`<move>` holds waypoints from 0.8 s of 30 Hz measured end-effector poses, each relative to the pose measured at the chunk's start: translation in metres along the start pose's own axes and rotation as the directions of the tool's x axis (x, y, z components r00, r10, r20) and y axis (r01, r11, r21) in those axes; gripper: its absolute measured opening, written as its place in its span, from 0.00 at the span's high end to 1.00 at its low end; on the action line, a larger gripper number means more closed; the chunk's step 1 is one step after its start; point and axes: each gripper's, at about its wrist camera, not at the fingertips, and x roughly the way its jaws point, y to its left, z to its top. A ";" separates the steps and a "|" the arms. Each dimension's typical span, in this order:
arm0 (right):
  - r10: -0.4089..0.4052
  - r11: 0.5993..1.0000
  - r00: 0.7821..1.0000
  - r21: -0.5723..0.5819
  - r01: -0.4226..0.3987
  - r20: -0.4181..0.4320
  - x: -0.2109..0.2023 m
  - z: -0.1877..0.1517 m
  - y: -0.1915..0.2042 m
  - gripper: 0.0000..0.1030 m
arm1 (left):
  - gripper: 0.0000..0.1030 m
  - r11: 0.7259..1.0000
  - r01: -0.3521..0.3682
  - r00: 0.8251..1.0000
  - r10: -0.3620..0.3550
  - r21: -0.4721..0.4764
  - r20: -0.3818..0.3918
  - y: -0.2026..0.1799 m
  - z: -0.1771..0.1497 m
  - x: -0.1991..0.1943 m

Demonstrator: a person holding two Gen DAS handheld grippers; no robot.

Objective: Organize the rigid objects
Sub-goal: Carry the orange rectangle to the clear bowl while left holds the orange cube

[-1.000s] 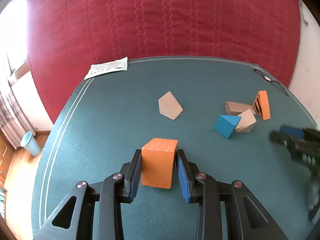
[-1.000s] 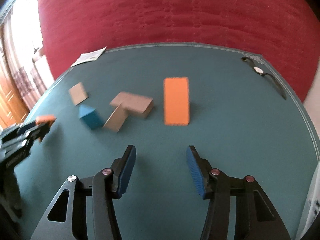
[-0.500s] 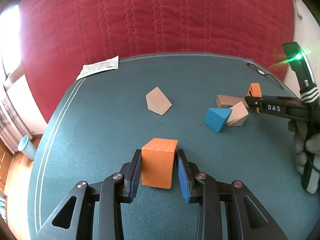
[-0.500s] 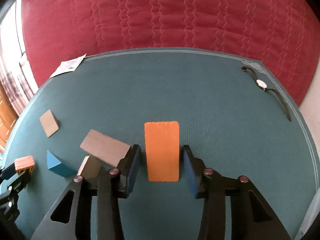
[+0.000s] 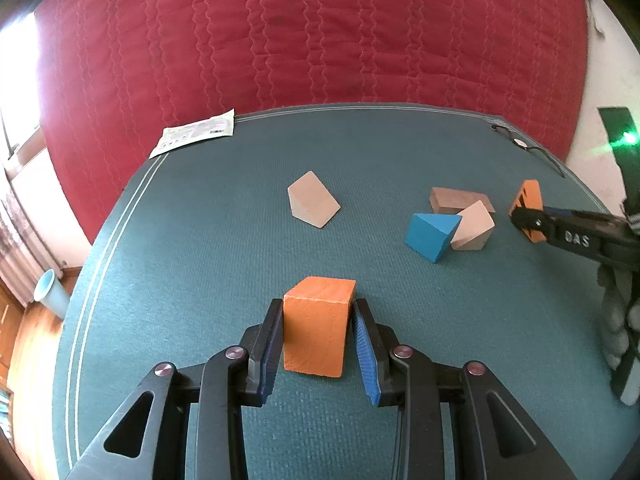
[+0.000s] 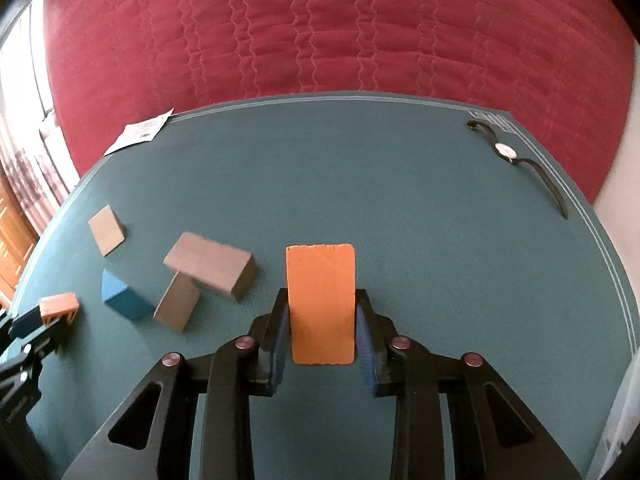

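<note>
My left gripper [image 5: 317, 307] is shut on an orange cube [image 5: 316, 332] that rests on the green mat [image 5: 192, 264]. In the right wrist view, an orange slab [image 6: 322, 304] stands between my right gripper's [image 6: 322, 297] closing jaws, and both blue pads press its sides. Left of it lie a brown block [image 6: 210, 268], a tan block [image 6: 176, 306] and a blue wedge [image 6: 120, 294]. A tan wedge [image 6: 106, 230] sits farther left. The left wrist view shows that same cluster at the right, with the blue wedge [image 5: 430, 232] nearest.
A white paper sheet [image 5: 194, 136] lies at the mat's far left corner. A wristwatch [image 6: 506, 150] lies at the far right corner. A red quilted cover [image 5: 320, 40] rises behind the table. A gloved hand [image 5: 616, 320] holds the right gripper.
My right gripper moved forward over the mat to the orange slab, and its jaws closed onto it. My left gripper stayed where it was, shut on the cube.
</note>
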 end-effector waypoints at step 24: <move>0.091 0.996 0.995 0.022 -0.092 0.028 -0.094 -0.097 -0.022 0.70 | 0.65 0.999 0.027 1.000 -0.028 0.036 0.007 -0.042 -0.013 -0.014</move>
